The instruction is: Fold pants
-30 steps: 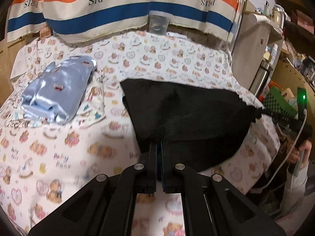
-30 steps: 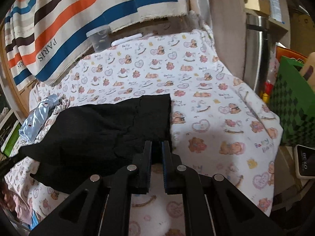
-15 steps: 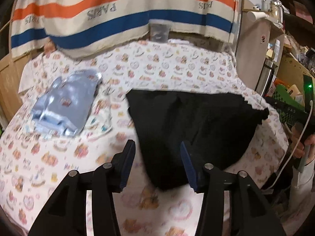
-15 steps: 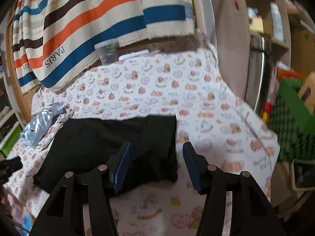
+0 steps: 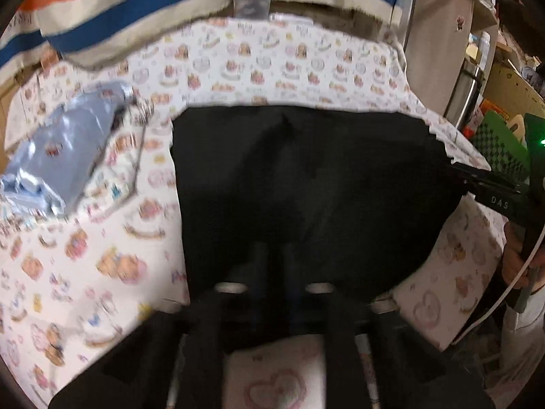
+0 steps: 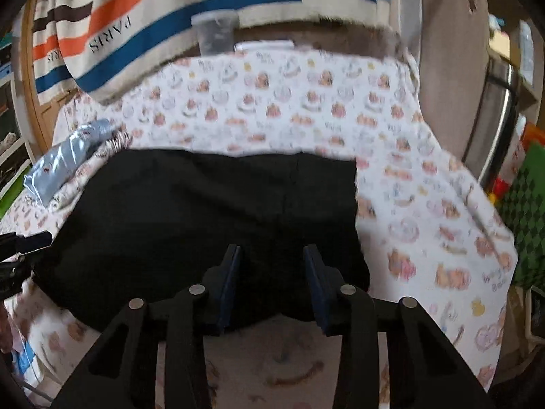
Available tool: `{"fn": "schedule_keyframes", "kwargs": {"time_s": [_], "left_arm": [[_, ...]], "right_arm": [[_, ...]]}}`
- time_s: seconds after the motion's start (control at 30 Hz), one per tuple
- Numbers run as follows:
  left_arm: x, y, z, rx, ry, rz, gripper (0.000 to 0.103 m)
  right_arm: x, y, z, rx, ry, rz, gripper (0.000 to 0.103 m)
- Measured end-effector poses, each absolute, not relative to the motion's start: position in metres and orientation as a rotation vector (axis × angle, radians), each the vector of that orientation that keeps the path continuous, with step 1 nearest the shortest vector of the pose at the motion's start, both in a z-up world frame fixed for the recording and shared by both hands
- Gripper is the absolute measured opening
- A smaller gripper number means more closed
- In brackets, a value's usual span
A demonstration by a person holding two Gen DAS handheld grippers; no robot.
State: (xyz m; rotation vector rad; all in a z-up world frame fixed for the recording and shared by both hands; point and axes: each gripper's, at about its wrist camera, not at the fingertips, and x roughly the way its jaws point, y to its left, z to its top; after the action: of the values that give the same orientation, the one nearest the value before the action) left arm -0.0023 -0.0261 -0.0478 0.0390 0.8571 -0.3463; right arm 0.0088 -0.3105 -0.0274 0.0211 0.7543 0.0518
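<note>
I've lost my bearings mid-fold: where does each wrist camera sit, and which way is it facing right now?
Left wrist: on the left gripper, angled down over the near left edge of the black pants; its fingers look shut on the cloth; the right gripper and a hand show at right.
Right wrist: on the right gripper, angled down over the pants' near right edge; jaws closing around cloth.
Both share the pants, printed sheet, silver-blue pouch, striped cloth.

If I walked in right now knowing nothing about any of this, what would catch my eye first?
Probably the black pants, lying as a dark slab in the middle of a white sheet printed with cartoon bears and hearts. Next, the black two-finger right gripper, its jaws closing over the pants' near edge. Behind hangs a cream cloth striped in orange and blue, and a shiny pale-blue foil bag lies left of the pants.
</note>
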Motion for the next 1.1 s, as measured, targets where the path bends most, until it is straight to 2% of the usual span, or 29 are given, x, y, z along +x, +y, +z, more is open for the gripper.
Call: {"fn": "schedule_keyframes", "kwargs": {"time_s": [0.33, 0.37, 0.43, 0.47, 0.5, 0.63, 0.83, 0.9, 1.1], "left_arm": [[-0.035, -0.018, -0.05, 0.066, 0.86, -0.323, 0.0], [-0.035, -0.018, -0.047, 0.071, 0.856, -0.324, 0.0], [-0.035, -0.021, -0.037, 0.082, 0.832, -0.335, 0.0], [-0.034, -0.023, -0.031, 0.089, 0.815, -0.339, 0.0], [-0.032, -0.024, -0.025, 0.096, 0.795, -0.34, 0.002], [-0.006, -0.03, -0.009, 0.081, 0.742, -0.318, 0.024], [0.039, -0.034, -0.021, 0.015, 0.806, -0.306, 0.024], [0.045, -0.035, -0.033, 0.004, 0.846, -0.305, 0.024], [0.034, -0.034, -0.045, 0.026, 0.858, -0.298, 0.019]], "right_arm": [[-0.007, -0.313, -0.023, -0.008, 0.765, 0.063, 0.039], [-0.006, -0.313, -0.018, 0.001, 0.753, 0.07, 0.041], [-0.006, -0.315, -0.002, 0.017, 0.696, 0.078, 0.051], [-0.005, -0.316, 0.006, 0.015, 0.661, 0.068, 0.062], [-0.003, -0.316, 0.014, 0.006, 0.631, 0.052, 0.063], [0.022, -0.32, 0.037, -0.036, 0.568, -0.023, 0.063], [0.096, -0.342, 0.018, 0.03, 0.77, 0.017, 0.063], [0.117, -0.344, 0.003, 0.028, 0.847, 0.058, 0.052], [0.149, -0.342, -0.035, -0.014, 0.97, 0.058, 0.04]]}}
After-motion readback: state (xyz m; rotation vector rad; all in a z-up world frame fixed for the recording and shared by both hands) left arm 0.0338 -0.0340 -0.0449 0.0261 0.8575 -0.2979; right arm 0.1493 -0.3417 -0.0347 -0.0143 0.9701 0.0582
